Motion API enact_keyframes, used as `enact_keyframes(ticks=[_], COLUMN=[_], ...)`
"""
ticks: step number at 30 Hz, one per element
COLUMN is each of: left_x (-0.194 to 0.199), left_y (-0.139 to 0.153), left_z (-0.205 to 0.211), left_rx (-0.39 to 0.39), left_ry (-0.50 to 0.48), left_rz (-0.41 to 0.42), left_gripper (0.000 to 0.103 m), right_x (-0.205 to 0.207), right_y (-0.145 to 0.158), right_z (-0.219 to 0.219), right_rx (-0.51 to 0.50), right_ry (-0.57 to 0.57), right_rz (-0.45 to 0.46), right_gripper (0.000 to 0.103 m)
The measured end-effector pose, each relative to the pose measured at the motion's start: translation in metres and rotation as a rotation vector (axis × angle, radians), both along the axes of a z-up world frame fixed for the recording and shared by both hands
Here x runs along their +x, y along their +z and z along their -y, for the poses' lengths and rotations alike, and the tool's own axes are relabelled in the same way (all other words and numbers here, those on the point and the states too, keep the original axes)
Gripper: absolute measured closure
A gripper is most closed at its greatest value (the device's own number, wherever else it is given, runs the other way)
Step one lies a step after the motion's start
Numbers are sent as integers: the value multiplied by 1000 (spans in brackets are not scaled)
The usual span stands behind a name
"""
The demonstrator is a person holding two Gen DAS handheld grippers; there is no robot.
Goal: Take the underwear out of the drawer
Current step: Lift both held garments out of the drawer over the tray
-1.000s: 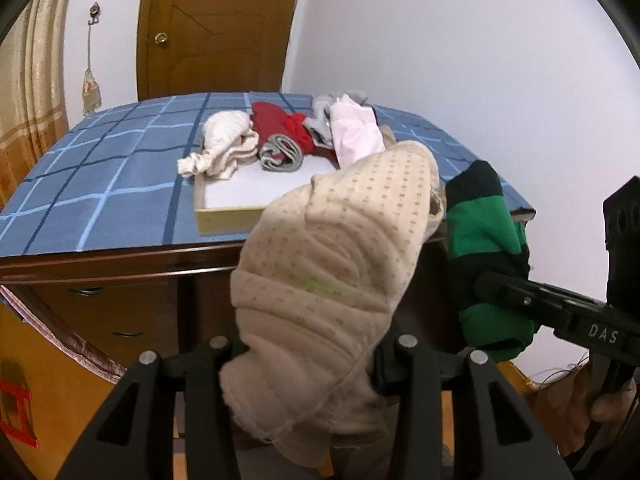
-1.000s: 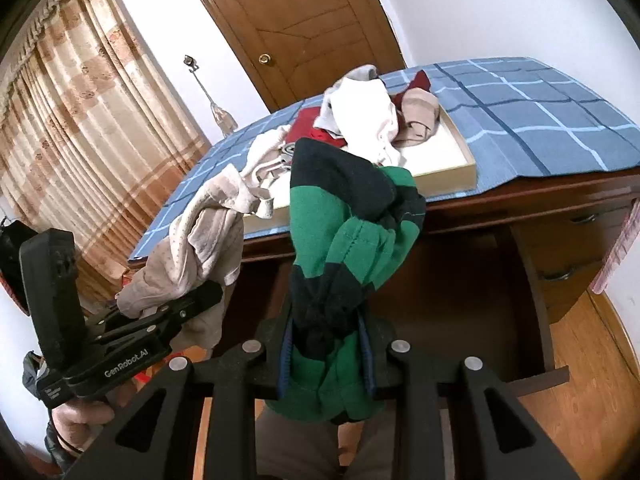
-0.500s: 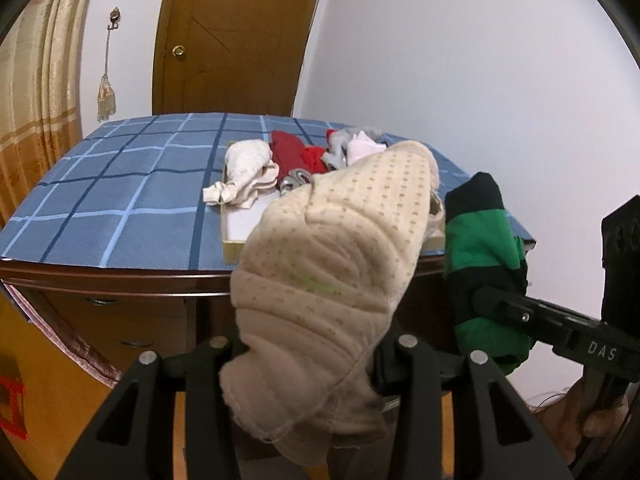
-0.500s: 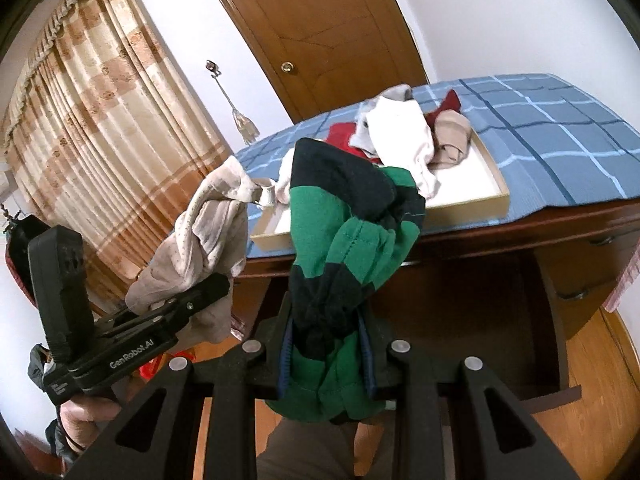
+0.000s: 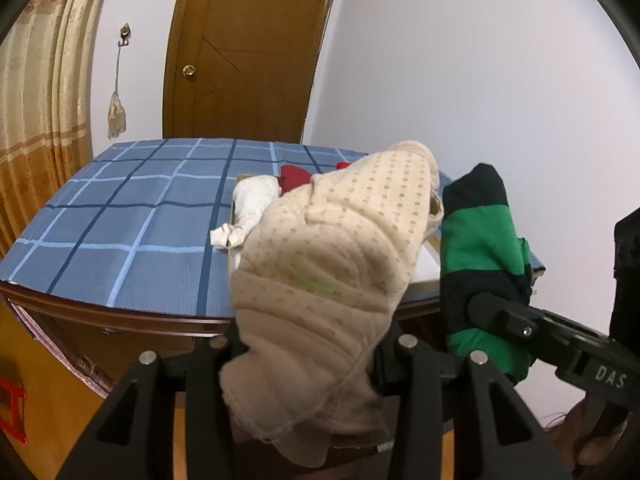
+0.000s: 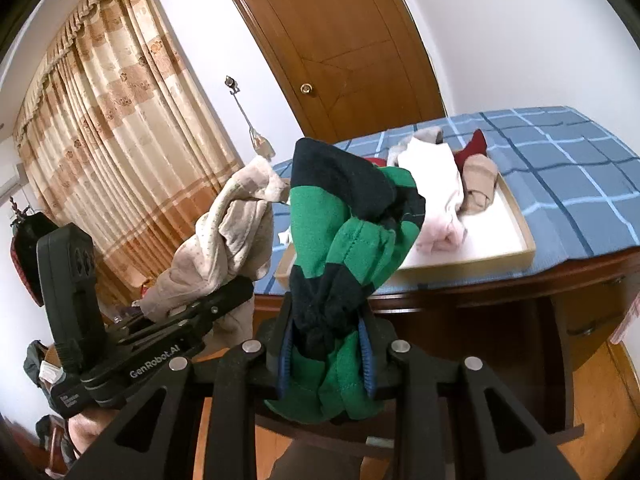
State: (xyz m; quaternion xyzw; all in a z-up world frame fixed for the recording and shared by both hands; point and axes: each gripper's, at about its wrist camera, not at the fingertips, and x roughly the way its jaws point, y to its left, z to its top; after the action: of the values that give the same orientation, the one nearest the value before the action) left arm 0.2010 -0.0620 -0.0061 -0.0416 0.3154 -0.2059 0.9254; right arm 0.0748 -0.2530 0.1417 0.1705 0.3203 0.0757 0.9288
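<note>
My left gripper [image 5: 308,354] is shut on a cream dotted piece of underwear [image 5: 332,264], which bulges up between its fingers and hides the tips. The same gripper [image 6: 240,292] and its cream underwear [image 6: 224,240] show at the left of the right wrist view. My right gripper [image 6: 326,354] is shut on a green and dark striped piece of underwear [image 6: 344,248], also seen as the striped underwear [image 5: 476,256] at the right of the left wrist view. Both are held up in front of a dresser with its drawer [image 6: 552,360] pulled out below.
A shallow wooden tray [image 6: 516,240] on the blue checked dresser top [image 5: 120,220] holds white, red, pink and tan garments [image 6: 436,184]. A brown door [image 5: 248,52] and a curtain [image 6: 112,152] stand behind. A person's hand [image 6: 86,428] grips the left tool.
Both grippers have risen with their garments still clamped. The dresser top and tray now sit lower and flatter in both views, and more of the door and wall shows.
</note>
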Motion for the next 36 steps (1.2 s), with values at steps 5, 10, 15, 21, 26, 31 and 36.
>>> enact_keyframes(ticks=[5,10,15,21,26,31,36], left_x=[14,28,44,63,76,84,94], left_y=[-2,-4,-8,-14,-19,-22,-25], left_z=[6,11,18,27,33,37,41], left_rx=[-15,-29,-22,-25,-35,-53,-75], left_ry=[26,68,99,108,115,117,122], left_rz=[0,2,4,-13,-30,-39,-59], left_gripper=[62,62,62,62,62,62,62], right_x=[12,23,35,52,64,73,79], right_y=[4,4,0,-5,-9,-10,-9], right_z=[-1,4,9,12,19,22,20], right_rx=[-25,-51,-70,-101,-105,-116,-126], right_ry=[-14,-50,-75,-95,-111,-116,-107], right_rz=[28,47,43,31,17,10,10], right_gripper=[73,73,73,73,73,73,73])
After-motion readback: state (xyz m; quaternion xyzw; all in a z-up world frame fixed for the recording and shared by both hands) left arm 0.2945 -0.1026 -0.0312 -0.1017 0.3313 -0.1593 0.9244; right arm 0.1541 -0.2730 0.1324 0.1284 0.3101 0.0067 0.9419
